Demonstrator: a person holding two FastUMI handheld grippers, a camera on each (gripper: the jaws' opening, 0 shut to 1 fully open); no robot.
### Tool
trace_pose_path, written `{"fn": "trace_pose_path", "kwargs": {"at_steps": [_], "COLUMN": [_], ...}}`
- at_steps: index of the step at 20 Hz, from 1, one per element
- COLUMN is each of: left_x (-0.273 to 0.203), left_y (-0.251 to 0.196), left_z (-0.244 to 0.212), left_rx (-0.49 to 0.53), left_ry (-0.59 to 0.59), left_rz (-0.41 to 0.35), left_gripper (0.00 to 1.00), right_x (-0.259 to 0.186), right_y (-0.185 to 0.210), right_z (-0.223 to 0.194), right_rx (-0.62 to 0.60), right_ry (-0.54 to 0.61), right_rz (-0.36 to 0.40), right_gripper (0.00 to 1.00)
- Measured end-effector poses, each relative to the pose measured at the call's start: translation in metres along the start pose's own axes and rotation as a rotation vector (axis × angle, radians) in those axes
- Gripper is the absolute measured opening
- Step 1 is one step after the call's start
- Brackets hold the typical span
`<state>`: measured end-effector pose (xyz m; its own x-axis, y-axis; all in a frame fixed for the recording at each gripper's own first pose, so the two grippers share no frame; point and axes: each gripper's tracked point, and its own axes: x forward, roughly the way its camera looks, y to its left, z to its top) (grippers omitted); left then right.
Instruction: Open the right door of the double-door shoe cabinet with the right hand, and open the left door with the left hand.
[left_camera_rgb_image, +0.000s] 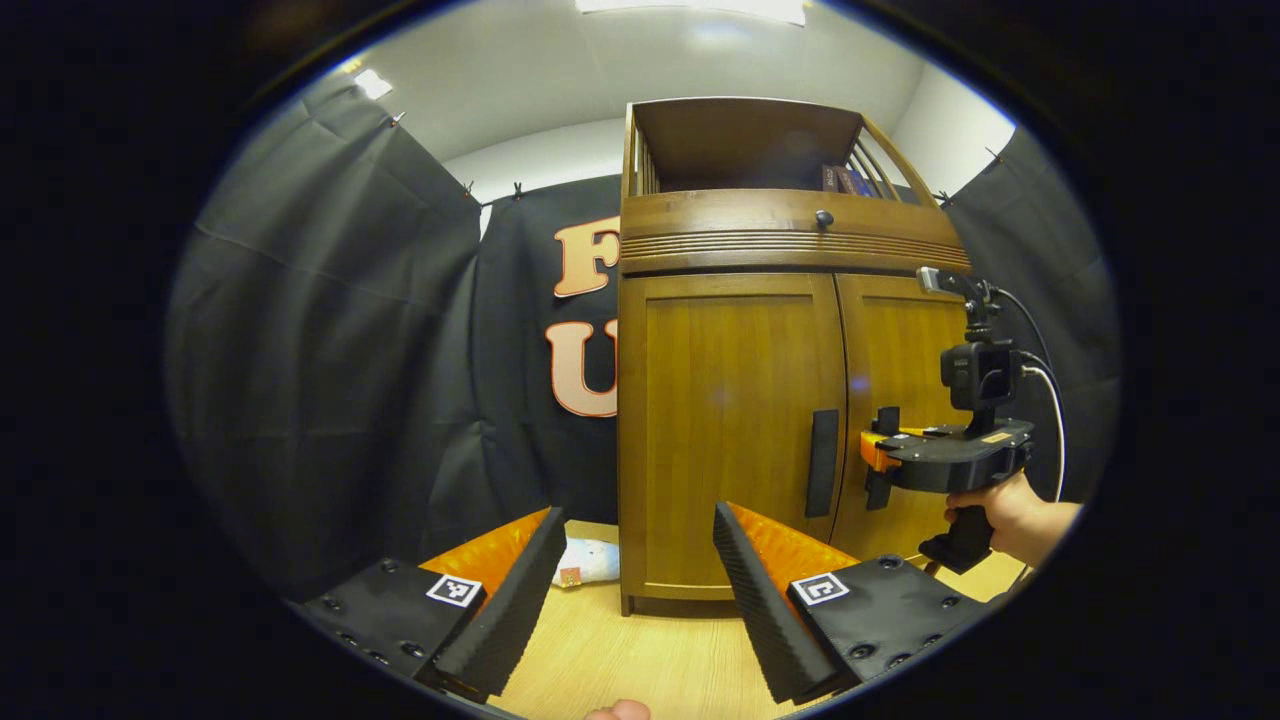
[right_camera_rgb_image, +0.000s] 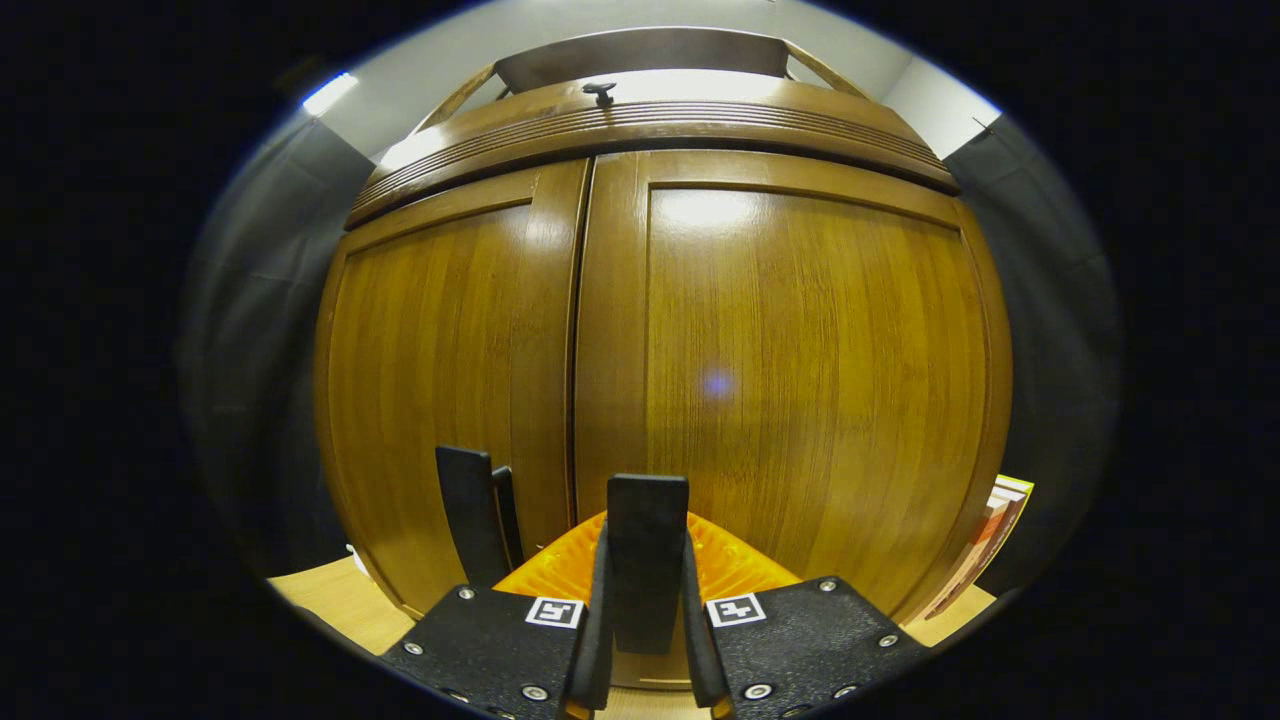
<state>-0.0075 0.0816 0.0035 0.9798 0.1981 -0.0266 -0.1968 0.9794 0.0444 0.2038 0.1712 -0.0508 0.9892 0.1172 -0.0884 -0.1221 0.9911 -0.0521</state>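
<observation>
The wooden shoe cabinet (left_camera_rgb_image: 730, 400) stands ahead with both doors closed. In the left gripper view my left gripper (left_camera_rgb_image: 637, 512) is open and empty, held short of the left door (left_camera_rgb_image: 735, 420), whose dark vertical handle (left_camera_rgb_image: 822, 462) lies up and to the right of it. A hand (left_camera_rgb_image: 1010, 515) holds my right gripper (left_camera_rgb_image: 880, 460) at the right door (left_camera_rgb_image: 900, 390). The right gripper view shows my right gripper (right_camera_rgb_image: 647, 545) shut on the right door's handle (right_camera_rgb_image: 647, 520), both fingers pressing its sides. The left door's handle (right_camera_rgb_image: 470, 515) stands just to the left.
A drawer with a small knob (left_camera_rgb_image: 823, 217) runs above the doors, under an open shelf holding books (left_camera_rgb_image: 845, 180). A white cloth item (left_camera_rgb_image: 592, 560) lies on the wooden floor (left_camera_rgb_image: 640, 660) left of the cabinet. Something flat and colourful (right_camera_rgb_image: 1000, 520) leans at the cabinet's right side.
</observation>
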Motion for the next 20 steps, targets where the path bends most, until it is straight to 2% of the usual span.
{"fn": "trace_pose_path", "kwargs": {"at_steps": [1, 2, 3, 6, 7, 8, 9, 10, 13, 14, 16, 17, 19, 20], "left_x": [0.001, 0.000, -0.002, -0.006, -0.006, -0.007, -0.006, -0.006, -0.008, -0.009, -0.010, -0.011, -0.011, -0.011], "left_y": [-0.001, -0.002, -0.001, -0.002, -0.002, -0.004, -0.007, -0.010, -0.018, -0.021, -0.028, -0.032, -0.040, -0.044], "left_z": [0.000, 0.002, 0.002, 0.006, 0.007, 0.008, 0.007, 0.007, 0.012, 0.011, 0.011, 0.010, 0.010, 0.010], "left_rx": [0.001, 0.004, 0.006, 0.012, 0.014, 0.014, 0.014, 0.014, 0.018, 0.018, 0.010, 0.007, 0.005, 0.004], "left_ry": [0.000, -0.002, -0.004, -0.008, -0.009, -0.012, -0.011, -0.009, -0.013, -0.010, -0.004, -0.001, 0.002, 0.002], "left_rz": [-0.005, -0.007, -0.007, -0.012, -0.013, -0.017, -0.024, -0.031, -0.049, -0.052, -0.063, -0.069, -0.082, -0.089], "left_gripper": [0.94, 0.94, 0.94, 0.94, 0.94, 0.94, 0.94, 0.94, 0.94, 0.94, 0.94, 0.94, 0.94, 0.97], "right_x": [-0.002, -0.009, -0.015, -0.029, -0.032, -0.038, -0.043, -0.048, -0.073, -0.081, -0.097, -0.105, -0.119, -0.124], "right_y": [-0.001, -0.003, -0.004, -0.002, -0.002, -0.003, -0.003, -0.005, -0.010, -0.013, -0.020, -0.023, -0.029, -0.032], "right_z": [-0.001, -0.001, -0.004, -0.007, -0.007, -0.006, -0.005, -0.006, -0.008, -0.006, -0.005, -0.005, -0.005, -0.005], "right_rx": [-0.004, -0.005, -0.006, 0.011, 0.015, 0.016, 0.012, 0.010, 0.022, 0.036, 0.044, 0.046, 0.053, 0.054], "right_ry": [0.003, -0.018, -0.022, -0.014, -0.008, -0.007, -0.009, -0.006, 0.000, 0.003, 0.003, 0.002, 0.005, 0.009], "right_rz": [-0.013, -0.023, -0.029, -0.010, -0.001, 0.007, 0.014, 0.018, 0.043, 0.049, 0.058, 0.061, 0.069, 0.071], "right_gripper": [0.28, 0.31, 0.28, 0.27, 0.30, 0.24, 0.27, 0.24, 0.24, 0.27, 0.24, 0.27, 0.27, 0.27]}}
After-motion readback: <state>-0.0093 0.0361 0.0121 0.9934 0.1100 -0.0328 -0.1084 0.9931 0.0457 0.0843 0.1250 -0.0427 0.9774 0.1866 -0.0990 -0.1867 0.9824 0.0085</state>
